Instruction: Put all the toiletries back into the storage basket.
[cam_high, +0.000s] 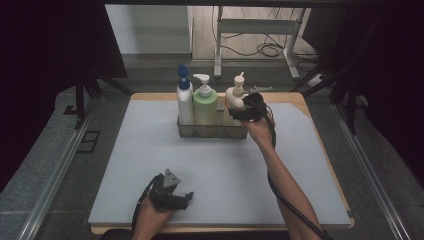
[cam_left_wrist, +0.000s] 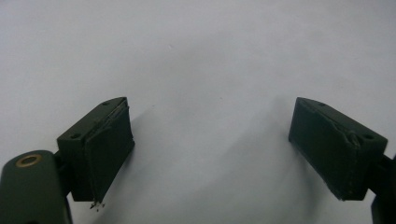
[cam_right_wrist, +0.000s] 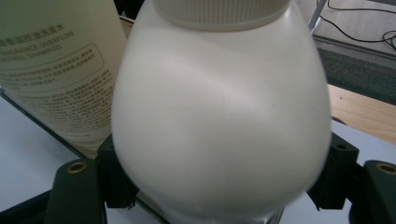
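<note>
A clear basket (cam_high: 212, 131) at the back of the mat holds a white bottle with a blue cap (cam_high: 184, 100), a green pump bottle (cam_high: 205, 102) and a round cream pump bottle (cam_high: 235, 95). My right gripper (cam_high: 240, 107) reaches in from the right, its jaws on either side of the cream bottle (cam_right_wrist: 219, 121). The bottle's belly hides the pads, and the jaws (cam_right_wrist: 224, 182) stand wide beside it, open. The green bottle (cam_right_wrist: 51, 65) stands just to its left. My left gripper (cam_high: 186, 197) rests near the front edge, open over bare mat (cam_left_wrist: 210, 149).
The grey mat (cam_high: 150, 165) covers a wooden table whose edge (cam_high: 320, 125) shows at the right. Metal rails run along both sides. A desk frame with cables (cam_high: 260, 40) stands on the floor beyond the table.
</note>
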